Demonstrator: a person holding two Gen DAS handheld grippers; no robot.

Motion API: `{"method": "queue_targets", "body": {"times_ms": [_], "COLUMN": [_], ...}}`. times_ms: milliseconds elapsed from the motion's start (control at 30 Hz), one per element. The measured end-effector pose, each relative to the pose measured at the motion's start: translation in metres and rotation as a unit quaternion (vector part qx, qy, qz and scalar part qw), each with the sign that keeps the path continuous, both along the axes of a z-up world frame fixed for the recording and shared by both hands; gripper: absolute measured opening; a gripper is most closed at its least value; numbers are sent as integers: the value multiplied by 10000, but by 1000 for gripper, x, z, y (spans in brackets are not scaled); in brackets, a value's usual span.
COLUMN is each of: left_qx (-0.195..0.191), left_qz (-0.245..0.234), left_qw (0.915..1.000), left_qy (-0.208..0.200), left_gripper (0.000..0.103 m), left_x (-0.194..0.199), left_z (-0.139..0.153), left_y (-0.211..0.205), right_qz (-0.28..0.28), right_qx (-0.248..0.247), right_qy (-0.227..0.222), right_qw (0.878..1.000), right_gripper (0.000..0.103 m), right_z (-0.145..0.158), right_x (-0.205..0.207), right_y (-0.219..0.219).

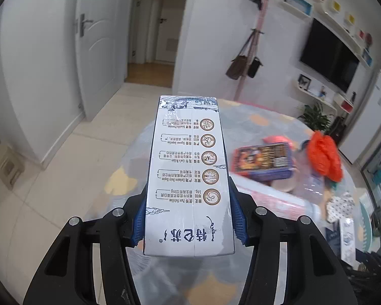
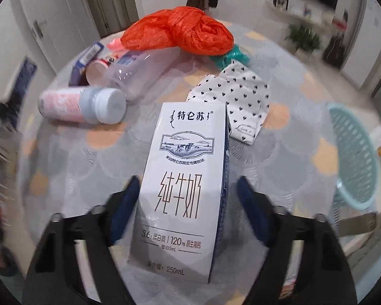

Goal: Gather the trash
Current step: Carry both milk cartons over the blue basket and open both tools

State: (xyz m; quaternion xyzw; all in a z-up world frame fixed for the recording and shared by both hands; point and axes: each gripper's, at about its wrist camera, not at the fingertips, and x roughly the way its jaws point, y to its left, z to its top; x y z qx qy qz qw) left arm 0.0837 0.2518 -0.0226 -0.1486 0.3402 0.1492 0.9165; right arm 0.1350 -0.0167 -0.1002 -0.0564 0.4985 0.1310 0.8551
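My left gripper (image 1: 189, 216) is shut on a white milk carton (image 1: 188, 157), its blue pads pressing on both long sides, and holds it above the round table (image 1: 266, 117). A second milk carton (image 2: 180, 178) lies face up on the table between the fingers of my right gripper (image 2: 188, 193). The left pad is close to this carton, and a gap shows at the right pad (image 2: 249, 203), so this gripper is open. Further trash lies beyond: an orange plastic bag (image 2: 180, 29), a clear bottle (image 2: 139, 71) and a pink bottle with a pale cap (image 2: 81, 104).
A heart-patterned cloth (image 2: 236, 96) and a teal bag (image 2: 231, 56) lie right of the carton. A purple box (image 1: 263, 161) lies at the table's far side. A teal basket (image 2: 355, 157) stands past the right edge. Doors, a coat stand and a wall TV are behind.
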Motion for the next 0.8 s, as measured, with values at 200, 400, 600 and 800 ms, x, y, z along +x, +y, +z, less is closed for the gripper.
{"method": "queue_targets", "body": {"times_ms": [200, 400, 600, 800], "left_qx": [47, 45, -266, -169], "left_qz": [-405, -934, -1615, -2298], "left_qw": [9989, 9942, 9829, 9698], "left_qy": [-217, -527, -841, -796], "left_gripper": [52, 52, 52, 52], "left_x": [4, 14, 32, 64], "left_z": [17, 37, 45, 44], "left_y": [-34, -76, -136, -214], "right_qz": [274, 250, -322, -1087], "right_qx": [272, 629, 757, 917], "right_qy": [-199, -874, -1283, -1367], "right_qw": [9991, 9939, 9883, 9804], "right_gripper": [55, 55, 55, 55], "right_z": [12, 57, 82, 85], "right_x": [-13, -22, -7, 13], "right_y": [-7, -39, -97, -175]}}
